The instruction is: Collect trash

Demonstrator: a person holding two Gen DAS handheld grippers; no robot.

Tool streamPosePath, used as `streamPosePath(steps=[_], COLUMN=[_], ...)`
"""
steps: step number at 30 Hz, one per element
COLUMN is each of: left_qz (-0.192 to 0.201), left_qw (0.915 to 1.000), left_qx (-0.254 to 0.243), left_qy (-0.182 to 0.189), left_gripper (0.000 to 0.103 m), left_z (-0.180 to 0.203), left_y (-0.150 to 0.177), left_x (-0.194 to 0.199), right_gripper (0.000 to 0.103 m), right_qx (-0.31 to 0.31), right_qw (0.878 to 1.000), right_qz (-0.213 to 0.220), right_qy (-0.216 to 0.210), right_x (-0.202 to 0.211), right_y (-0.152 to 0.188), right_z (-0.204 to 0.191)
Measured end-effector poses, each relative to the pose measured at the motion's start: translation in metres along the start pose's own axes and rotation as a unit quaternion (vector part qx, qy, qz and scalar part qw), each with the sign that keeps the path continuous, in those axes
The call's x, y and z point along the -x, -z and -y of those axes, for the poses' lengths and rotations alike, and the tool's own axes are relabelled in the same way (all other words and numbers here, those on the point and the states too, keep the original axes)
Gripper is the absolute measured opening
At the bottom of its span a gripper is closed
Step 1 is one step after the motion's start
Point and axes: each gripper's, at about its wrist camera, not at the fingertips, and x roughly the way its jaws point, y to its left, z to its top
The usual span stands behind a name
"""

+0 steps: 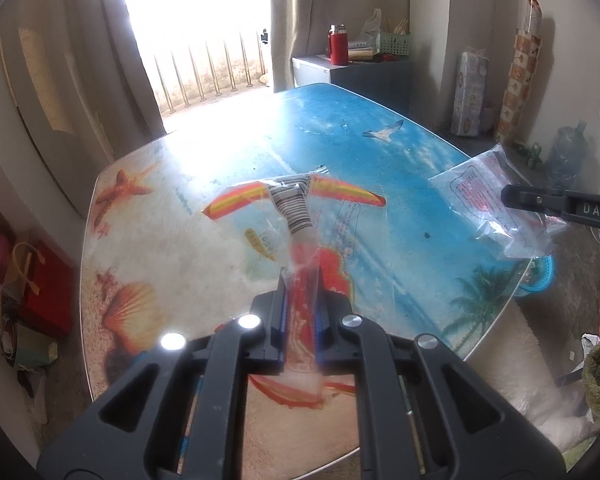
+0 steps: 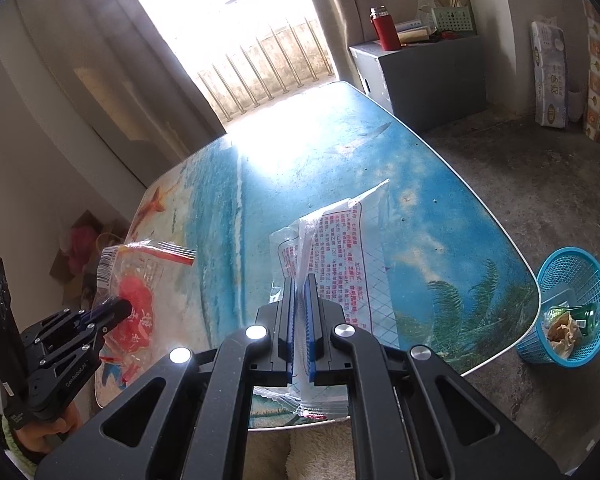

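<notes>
**Two wrappers up, one basket low and off to the side**

While both of my jaws are clamped, each on its own piece of trash, the risk lies in the carry. My left gripper (image 1: 300, 280) pinches the red-and-yellow wrapper (image 1: 296, 200) by a thin twisted neck, held clear above the counter (image 1: 340, 128); slick film like that could, I judge, slide out if I swing hard. My right gripper (image 2: 299, 300) grips the clear printed bag (image 2: 340, 240) near one edge, so most of it hangs free and could catch the counter's rim. The blue basket (image 2: 568, 264) sits on the floor beside the near right corner, already holding scraps. Light plastic let go from too high may drift past it, and the two hands could crowd each other there.
</notes>
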Motion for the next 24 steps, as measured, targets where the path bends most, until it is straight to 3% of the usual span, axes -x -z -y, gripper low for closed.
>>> streamPosePath(steps=[7, 14, 24], left_qz=[0.029, 0.070, 0.086], left_qw=[0.9987, 0.9920, 0.9741], left_qx=[-0.035, -0.085, -0.147], left_qy=[0.021, 0.063, 0.149], left_gripper=[0.008, 0.008, 0.008], left_z=[0.030, 0.078, 0.180], left_y=[-0.024, -0.059, -0.086], left_x=[0.010, 0.020, 0.019], right_gripper=[0.005, 0.005, 0.005], right_qx=[-0.025, -0.071, -0.165], right_qw=[0.999, 0.993, 0.968], right_qz=[0.035, 0.079, 0.127], right_qy=[0.012, 0.053, 0.137], right_x=[0.033, 0.076, 0.148], right_y=[-0.001, 0.008, 0.046], right_z=[0.025, 0.074, 0.180])
